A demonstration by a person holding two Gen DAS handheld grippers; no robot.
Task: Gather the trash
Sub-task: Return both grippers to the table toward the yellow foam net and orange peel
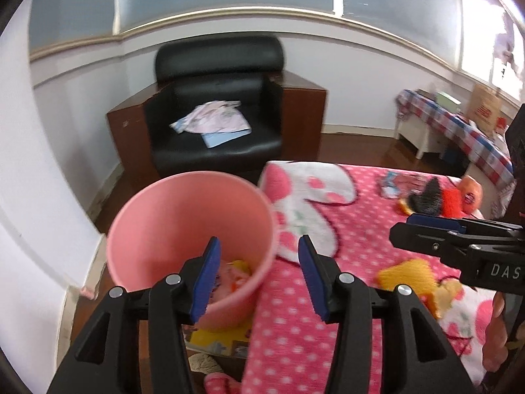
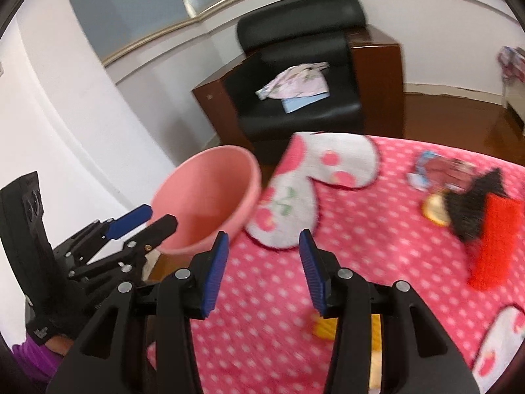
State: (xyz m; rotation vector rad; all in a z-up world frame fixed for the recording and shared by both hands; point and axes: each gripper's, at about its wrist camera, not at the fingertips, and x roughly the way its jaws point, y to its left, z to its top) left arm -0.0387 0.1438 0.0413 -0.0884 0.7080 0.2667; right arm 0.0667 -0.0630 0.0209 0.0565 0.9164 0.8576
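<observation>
A pink bin (image 1: 183,226) stands beside the left edge of the pink polka-dot blanket (image 1: 295,328); it also shows in the right wrist view (image 2: 210,197). Wrappers lie at the bin's bottom (image 1: 236,275). My left gripper (image 1: 257,282) is open and empty over the bin's near rim. My right gripper (image 2: 262,272) is open and empty above the blanket, just right of the bin. A yellow wrapper (image 1: 413,279) lies on the blanket. A blue-brown wrapper (image 2: 436,170), an orange item (image 1: 472,193) and a black-and-red brush (image 2: 482,220) lie farther right.
A black armchair (image 1: 216,98) with papers (image 1: 213,121) on its seat stands behind the bin, with brown wooden sides. A bench with a checked cloth (image 1: 459,128) stands at the right wall. A yellow packet (image 1: 220,338) lies on the floor below the bin.
</observation>
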